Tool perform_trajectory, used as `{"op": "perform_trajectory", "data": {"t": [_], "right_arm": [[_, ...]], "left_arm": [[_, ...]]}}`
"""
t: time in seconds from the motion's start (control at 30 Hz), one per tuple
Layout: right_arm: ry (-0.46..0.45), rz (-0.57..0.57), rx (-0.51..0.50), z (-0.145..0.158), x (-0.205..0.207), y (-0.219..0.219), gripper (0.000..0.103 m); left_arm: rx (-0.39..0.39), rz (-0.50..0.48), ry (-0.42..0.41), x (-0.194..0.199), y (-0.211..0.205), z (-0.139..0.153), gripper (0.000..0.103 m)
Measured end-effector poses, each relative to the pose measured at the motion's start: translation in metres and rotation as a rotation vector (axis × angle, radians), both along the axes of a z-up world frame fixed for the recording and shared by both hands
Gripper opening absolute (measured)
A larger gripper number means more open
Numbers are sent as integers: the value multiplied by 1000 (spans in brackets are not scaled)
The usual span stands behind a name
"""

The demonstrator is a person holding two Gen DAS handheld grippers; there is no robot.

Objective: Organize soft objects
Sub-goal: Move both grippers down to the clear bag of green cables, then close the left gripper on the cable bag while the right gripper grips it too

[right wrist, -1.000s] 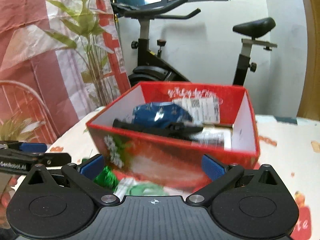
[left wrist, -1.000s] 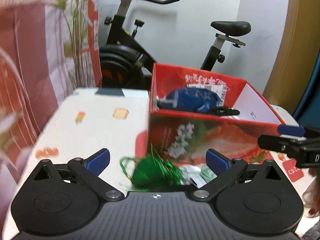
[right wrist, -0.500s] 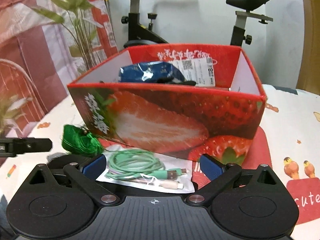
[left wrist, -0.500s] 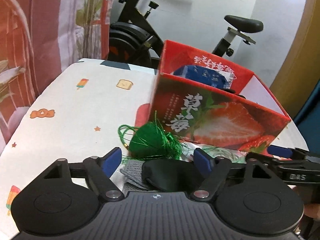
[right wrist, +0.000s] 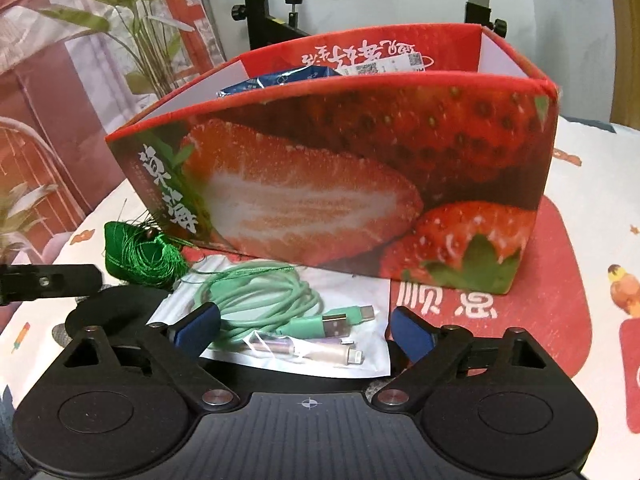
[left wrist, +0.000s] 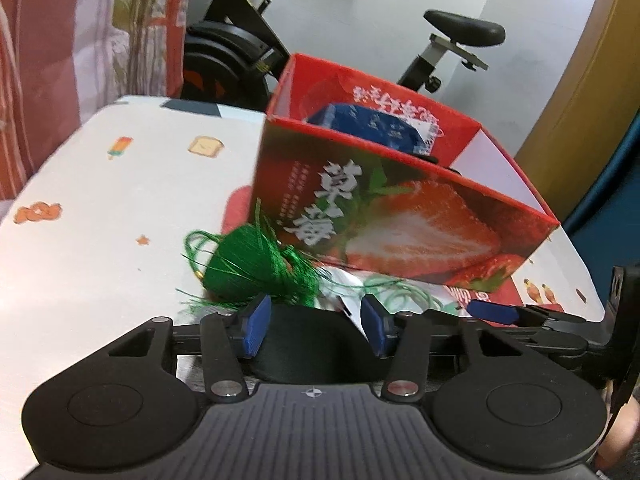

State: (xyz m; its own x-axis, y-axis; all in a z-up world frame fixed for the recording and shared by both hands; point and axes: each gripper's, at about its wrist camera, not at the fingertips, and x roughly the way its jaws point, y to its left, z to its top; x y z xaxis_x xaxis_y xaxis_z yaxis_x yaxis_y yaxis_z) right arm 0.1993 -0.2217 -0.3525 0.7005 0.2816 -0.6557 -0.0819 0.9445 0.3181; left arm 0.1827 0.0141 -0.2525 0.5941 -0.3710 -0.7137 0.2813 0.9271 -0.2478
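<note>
A black soft pad (left wrist: 312,344) lies on the table, a green tassel (left wrist: 248,272) just beyond it. My left gripper (left wrist: 315,330) hangs low over the pad. Its jaws are closing with the pad between the blue pads; no firm press shows. My right gripper (right wrist: 304,332) is open and its jaws are closing slightly over a clear bag of mint-green and pink cables (right wrist: 280,312). Behind both stands a red strawberry box (right wrist: 340,184) holding a blue packet (left wrist: 368,124). In the right wrist view the tassel (right wrist: 140,256) and black pad (right wrist: 112,308) sit left of the bag.
The table wears a white printed cloth (left wrist: 120,208) with a red mat (right wrist: 560,300) under the box. An exercise bike (left wrist: 248,52), a plant (right wrist: 132,40) and a red-and-white curtain (left wrist: 40,60) stand behind. My right gripper's finger (left wrist: 492,312) reaches in beside the left one.
Both grippers have come down toward the table. The left jaws have narrowed a lot around the black pad. The right jaws have narrowed a little over the cable bag.
</note>
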Motion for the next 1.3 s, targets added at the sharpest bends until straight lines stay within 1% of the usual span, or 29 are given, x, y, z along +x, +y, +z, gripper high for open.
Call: {"op": "perform_trajectory", "data": {"t": [0.07, 0.2, 0.37, 0.6, 0.7, 0.83, 0.87, 0.9, 0.93, 0.97, 1.07, 1.13, 1.2, 1.3], "right_arm": [[-11, 12, -14, -1, -2, 1, 90], [-15, 11, 5, -4, -3, -1, 90], [-17, 12, 26, -6, -4, -3, 90], [-9, 46, 37, -6, -9, -1, 90], [-14, 66, -1, -7, -10, 5, 90], [-11, 66, 12, -8, -10, 4, 91], [-11, 65, 13, -8, -10, 3, 91], [-10, 65, 13, -8, -10, 3, 91], [-7, 66, 13, -8, -10, 3, 91], [-3, 66, 17, -7, -9, 2, 91], [24, 73, 45, -5, -4, -2, 91], [45, 85, 61, -4, 0, -7, 89], [59, 83, 65, -1, 5, -12, 84], [81, 51, 118, -1, 12, -23, 78]], "left_arm": [[-5, -15, 17, 2, -4, -4, 52], [7, -45, 47, 8, -15, -14, 52], [-18, -58, 76, 20, -25, -23, 52], [-9, -62, 110, 29, -36, -34, 52], [-32, -70, 114, 32, -37, -39, 51], [-54, -61, 131, 41, -40, -47, 51], [-56, -61, 130, 42, -42, -48, 50], [-57, -63, 130, 43, -44, -49, 45], [-58, -67, 130, 44, -45, -50, 37], [-59, -75, 127, 43, -47, -51, 34], [-67, -101, 108, 39, -50, -49, 34], [-77, -98, 108, 39, -49, -50, 34], [-93, -94, 115, 39, -46, -51, 35], [-92, -97, 112, 40, -48, -52, 35]]}}
